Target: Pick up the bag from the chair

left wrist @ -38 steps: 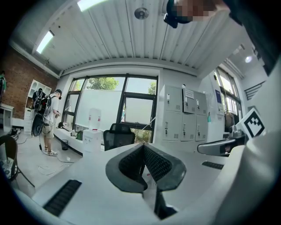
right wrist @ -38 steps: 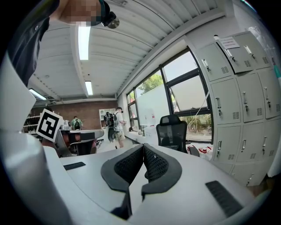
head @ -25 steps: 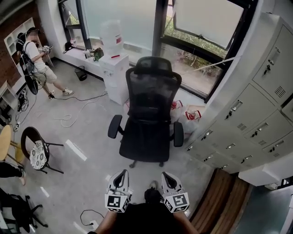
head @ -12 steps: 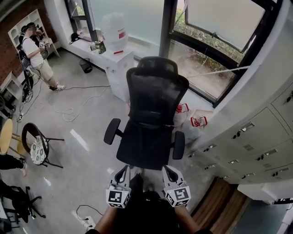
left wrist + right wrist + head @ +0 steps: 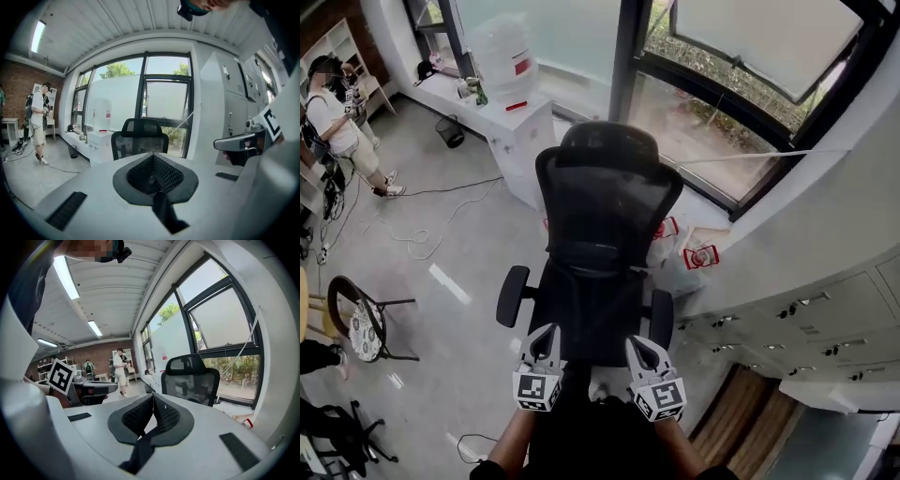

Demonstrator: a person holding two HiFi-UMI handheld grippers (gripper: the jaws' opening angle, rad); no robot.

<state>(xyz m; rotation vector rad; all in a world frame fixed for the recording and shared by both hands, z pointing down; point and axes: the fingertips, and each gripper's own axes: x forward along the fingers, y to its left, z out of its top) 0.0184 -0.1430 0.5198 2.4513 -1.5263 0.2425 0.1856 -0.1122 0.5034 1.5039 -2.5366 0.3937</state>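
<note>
We have closed in on the chair. A second ago it stood well ahead of us with bare floor between; now it fills the middle of the head view and the front edge of its seat lies right at the tips of both tools. The left claw sits at about 7 o'clock from the seat and the right claw at about 5 o'clock, level with each other and both aimed toward the backrest. Each claw is pressed together with nothing between its pads, and both gripper views show this plainly, with the chair's mesh back straight ahead at 12 o'clock.

What we can see of the seat is dark and looks bare; we cannot make out a bag lying on it. The only bags in sight are the white bags with red print. They rest on the floor by the window, at about 2 o'clock from the seat, close behind the chair's right armrest and below the lockers. A person stands far off at 10 o'clock.

We judge the approach nearly done but the pick-up not started. The claws must part first, and we would need to reach past the armrest toward 2 o'clock.
</note>
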